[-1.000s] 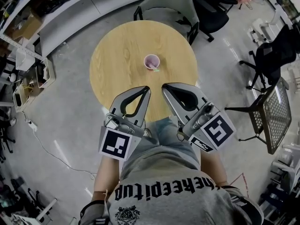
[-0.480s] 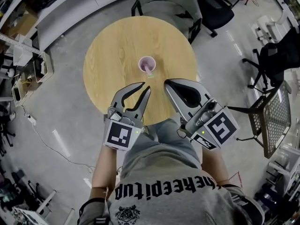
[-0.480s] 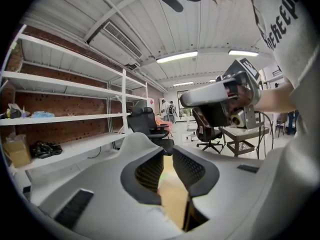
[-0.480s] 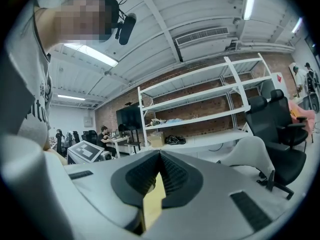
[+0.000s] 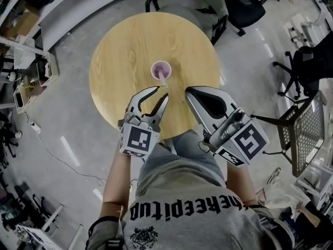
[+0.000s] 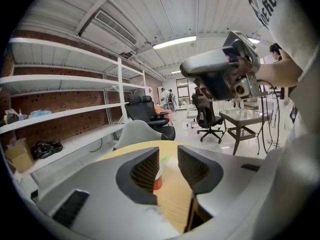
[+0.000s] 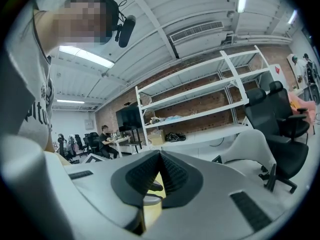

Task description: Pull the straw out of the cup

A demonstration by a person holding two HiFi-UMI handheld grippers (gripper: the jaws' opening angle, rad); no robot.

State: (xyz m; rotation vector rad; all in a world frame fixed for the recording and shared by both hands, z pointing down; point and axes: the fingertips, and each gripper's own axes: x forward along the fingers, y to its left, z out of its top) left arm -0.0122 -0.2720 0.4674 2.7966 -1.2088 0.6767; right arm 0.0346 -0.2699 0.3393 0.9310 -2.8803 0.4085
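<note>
Head view looks steeply down past the person's grey shirt [image 5: 187, 212] to both tools held over the near edge of the round wooden table [image 5: 125, 40]. Nearest the body, the right gripper [image 5: 189, 90] has its jaws pressed together on nothing, which the right gripper view [image 7: 160, 155] confirms: the ribbed pads meet with only a sliver of tabletop showing below them. It hangs to the side, well clear of the cup. The left gripper [image 5: 159, 92] sits a little further out, and its jaws are opening, spread wide with no object between the pads. In the left gripper view [image 6: 168, 166] the gap frames the target ahead: the pink cup [image 6: 156, 182] and the green tip of the straw [image 6: 164, 160] lie beyond the jaw tips, not inside them. From above, the straw [image 5: 163, 80] leans out of the cup [image 5: 161, 69] toward the person, its free end close to the left jaw tips but apparently untouched. Judging by this, no part of the pull is done: the straw is in the cup, and reaching it, pinching it and drawing it out all remain. Beyond the table stands a grey chair [image 5: 192, 7].
</note>
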